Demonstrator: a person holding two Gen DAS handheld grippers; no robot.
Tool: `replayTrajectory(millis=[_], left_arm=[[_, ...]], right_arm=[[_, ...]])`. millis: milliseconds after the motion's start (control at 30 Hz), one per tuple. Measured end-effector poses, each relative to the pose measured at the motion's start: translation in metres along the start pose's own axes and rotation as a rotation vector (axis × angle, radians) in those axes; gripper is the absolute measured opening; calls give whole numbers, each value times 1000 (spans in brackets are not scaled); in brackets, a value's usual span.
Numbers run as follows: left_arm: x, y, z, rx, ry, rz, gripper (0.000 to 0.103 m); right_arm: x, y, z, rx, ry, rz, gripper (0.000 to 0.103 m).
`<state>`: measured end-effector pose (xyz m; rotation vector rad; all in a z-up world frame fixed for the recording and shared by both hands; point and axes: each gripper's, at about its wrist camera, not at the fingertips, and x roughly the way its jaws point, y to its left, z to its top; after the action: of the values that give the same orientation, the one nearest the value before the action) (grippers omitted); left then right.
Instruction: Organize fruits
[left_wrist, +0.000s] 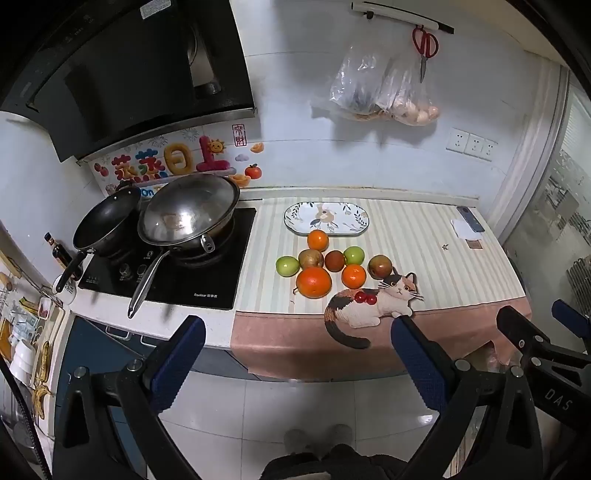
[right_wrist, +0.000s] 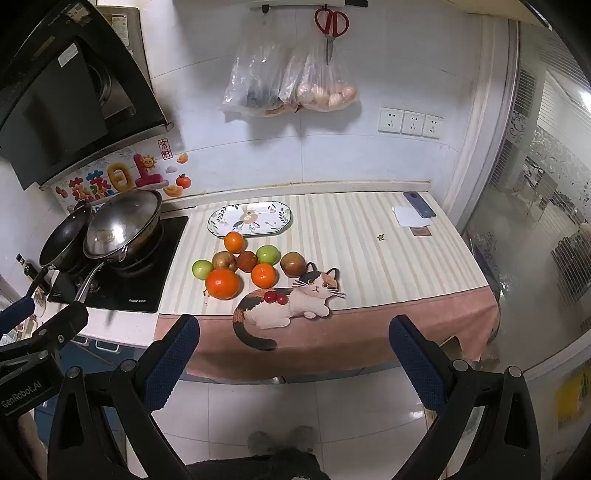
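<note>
Several fruits lie in a cluster on the striped counter mat (left_wrist: 406, 251): a big orange (left_wrist: 313, 282), two smaller oranges (left_wrist: 318, 240) (left_wrist: 354, 276), two green apples (left_wrist: 287, 266) (left_wrist: 354, 254) and reddish-brown apples (left_wrist: 380, 266). An empty oval floral plate (left_wrist: 326, 218) sits just behind them. The cluster (right_wrist: 222, 283) and plate (right_wrist: 249, 218) also show in the right wrist view. My left gripper (left_wrist: 297, 332) is open and empty, held in front of the counter edge. My right gripper (right_wrist: 293, 332) is open and empty, beside it to the right.
A stove (left_wrist: 166, 273) with a wok (left_wrist: 189, 214) and a black pan (left_wrist: 107, 221) is left of the mat. A phone (left_wrist: 470, 218) and paper lie at the far right. Bags (left_wrist: 384, 92) and scissors (left_wrist: 424, 48) hang on the wall.
</note>
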<state>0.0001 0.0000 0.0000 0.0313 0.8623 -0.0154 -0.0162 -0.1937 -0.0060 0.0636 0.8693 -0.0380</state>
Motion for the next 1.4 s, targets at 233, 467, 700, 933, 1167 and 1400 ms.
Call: replayTrajectory(millis=[233, 467, 700, 933, 1167, 1400], left_arm=[[0, 0, 0, 0, 2, -2, 103], [0, 0, 0, -1, 5, -5, 103], [0, 0, 0, -1, 5, -6, 103], [0, -5, 0, -3, 6, -6, 103], [-2, -5, 0, -7, 6, -5, 103], [-2, -5, 1, -7, 7, -8, 103]], right_arm=[[-2, 0, -1, 3, 0, 15, 103], [-1, 1, -2, 6, 2, 12, 103], [-2, 1, -2, 6, 3, 12, 103], [-4, 2, -3, 8, 5, 15, 103], [-6, 7, -3, 9, 8, 17, 103], [-4, 8, -1, 11, 9, 19, 103]])
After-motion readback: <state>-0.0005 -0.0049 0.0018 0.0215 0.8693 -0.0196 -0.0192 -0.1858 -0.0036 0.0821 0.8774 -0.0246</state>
